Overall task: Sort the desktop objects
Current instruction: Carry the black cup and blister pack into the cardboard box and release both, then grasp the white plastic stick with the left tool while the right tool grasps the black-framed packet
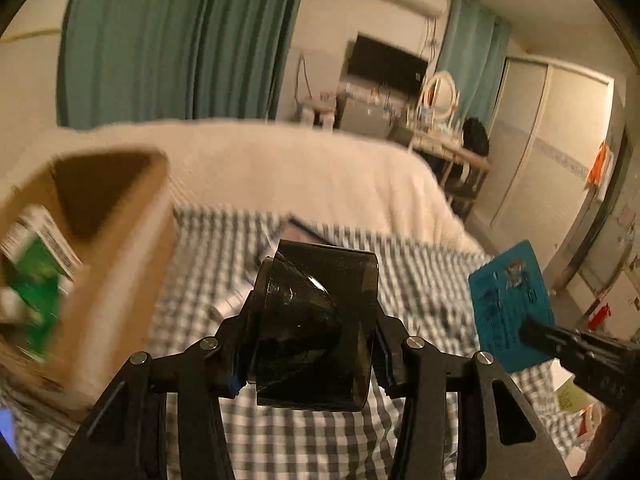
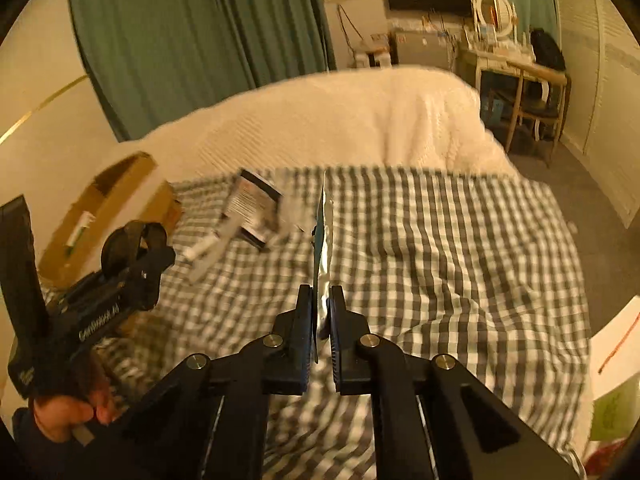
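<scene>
**Two objects lifted, box waits on the left**

Cup [image 1: 316, 320], dark and see-through, sits on its side between the left gripper [image 1: 308, 360] fingers, which press on it from both sides above the checkered cloth [image 1: 420, 280]. The right gripper [image 2: 321, 344] is nearly closed on a thin blue packet [image 1: 510, 304], held on edge. This is the carry step, I judge; next, each goes over the cardboard box [image 1: 116, 240], probably beside the green carton [image 1: 36, 272], which is blurred.
</scene>
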Demonstrator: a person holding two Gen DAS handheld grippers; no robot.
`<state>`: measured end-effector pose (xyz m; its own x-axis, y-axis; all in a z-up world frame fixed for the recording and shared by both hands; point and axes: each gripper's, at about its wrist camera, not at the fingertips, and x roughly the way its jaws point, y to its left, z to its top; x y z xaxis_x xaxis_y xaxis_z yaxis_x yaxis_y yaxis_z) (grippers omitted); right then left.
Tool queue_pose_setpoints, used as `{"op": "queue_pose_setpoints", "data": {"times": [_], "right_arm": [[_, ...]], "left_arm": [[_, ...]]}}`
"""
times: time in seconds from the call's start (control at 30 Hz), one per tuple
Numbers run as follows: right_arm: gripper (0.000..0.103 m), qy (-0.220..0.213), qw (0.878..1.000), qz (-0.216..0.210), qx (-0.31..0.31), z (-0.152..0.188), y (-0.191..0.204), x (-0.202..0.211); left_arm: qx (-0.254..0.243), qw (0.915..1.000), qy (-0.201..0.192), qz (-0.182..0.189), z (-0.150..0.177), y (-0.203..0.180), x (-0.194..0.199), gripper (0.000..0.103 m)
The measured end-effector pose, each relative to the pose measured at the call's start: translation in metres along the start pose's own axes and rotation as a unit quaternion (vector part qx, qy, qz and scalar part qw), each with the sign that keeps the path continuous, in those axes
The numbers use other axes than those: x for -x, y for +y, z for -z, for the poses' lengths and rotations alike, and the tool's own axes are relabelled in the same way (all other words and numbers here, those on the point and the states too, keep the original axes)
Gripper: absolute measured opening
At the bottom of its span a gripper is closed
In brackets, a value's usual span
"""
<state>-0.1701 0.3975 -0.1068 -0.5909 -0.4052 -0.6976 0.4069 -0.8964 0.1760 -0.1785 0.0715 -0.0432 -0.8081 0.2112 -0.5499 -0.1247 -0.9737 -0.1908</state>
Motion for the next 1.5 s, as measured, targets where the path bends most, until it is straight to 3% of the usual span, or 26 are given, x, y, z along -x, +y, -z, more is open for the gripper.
{"op": "queue_pose_setpoints", "data": {"times": [0.2, 0.33, 0.4, 0.53, 0.63, 0.77, 0.8, 0.83, 0.87, 0.9, 0.93, 1.07, 1.23, 1.5], "right_arm": [[0.007, -0.039, 0.997, -0.045, 0.040, -0.027, 0.081, 0.063], [0.007, -0.043, 0.991, -0.103, 0.069, -0.043, 0.149, 0.071], [0.007, -0.036, 0.986, -0.139, 0.084, -0.052, 0.191, 0.062], [0.007, -0.006, 0.979, -0.170, 0.111, -0.059, 0.255, 0.022], [0.007, 0.022, 0.978, -0.177, 0.111, -0.063, 0.285, -0.020], [0.008, 0.041, 0.980, -0.167, 0.102, -0.070, 0.301, -0.063], [0.010, 0.039, 0.981, -0.163, 0.095, -0.073, 0.300, -0.068], [0.025, 0.037, 0.983, -0.158, 0.088, -0.077, 0.298, -0.071], [0.036, 0.034, 0.984, -0.153, 0.081, -0.079, 0.297, -0.071], [0.056, 0.022, 0.986, -0.149, 0.073, -0.081, 0.291, -0.068], [0.061, 0.009, 0.987, -0.145, 0.068, -0.083, 0.288, -0.063], [0.061, -0.023, 0.990, -0.123, 0.070, -0.081, 0.262, -0.028], [0.061, -0.072, 0.991, -0.084, 0.070, -0.071, 0.208, 0.039], [0.061, -0.090, 0.994, -0.022, 0.057, -0.038, 0.128, 0.084]], "left_arm": [[0.004, 0.9957, -0.086, -0.035, -0.047, 0.043, 0.078, 0.049], [0.014, 0.9901, -0.112, -0.084, -0.062, 0.093, 0.105, 0.049], [0.033, 0.9883, -0.108, -0.102, -0.063, 0.129, 0.106, 0.049], [0.074, 0.9852, -0.073, -0.136, -0.048, 0.191, 0.086, 0.049], [0.102, 0.9836, -0.044, -0.142, -0.032, 0.225, 0.061, 0.049], [0.110, 0.9826, -0.028, -0.147, -0.025, 0.241, 0.044, 0.051], [0.109, 0.9824, -0.029, -0.149, -0.026, 0.239, 0.043, 0.053], [0.106, 0.9823, -0.030, -0.151, -0.024, 0.236, 0.043, 0.068], [0.102, 0.9820, -0.029, -0.157, -0.025, 0.233, 0.043, 0.092], [0.099, 0.9809, -0.031, -0.165, -0.025, 0.229, 0.044, 0.099], [0.094, 0.9794, -0.040, -0.174, -0.026, 0.222, 0.049, 0.102], [0.076, 0.9816, -0.058, -0.166, -0.036, 0.198, 0.076, 0.102], [0.055, 0.9886, -0.076, -0.118, -0.046, 0.141, 0.098, 0.103], [-0.006, 0.9990, -0.013, -0.041, -0.018, 0.044, 0.043, 0.103]]}}
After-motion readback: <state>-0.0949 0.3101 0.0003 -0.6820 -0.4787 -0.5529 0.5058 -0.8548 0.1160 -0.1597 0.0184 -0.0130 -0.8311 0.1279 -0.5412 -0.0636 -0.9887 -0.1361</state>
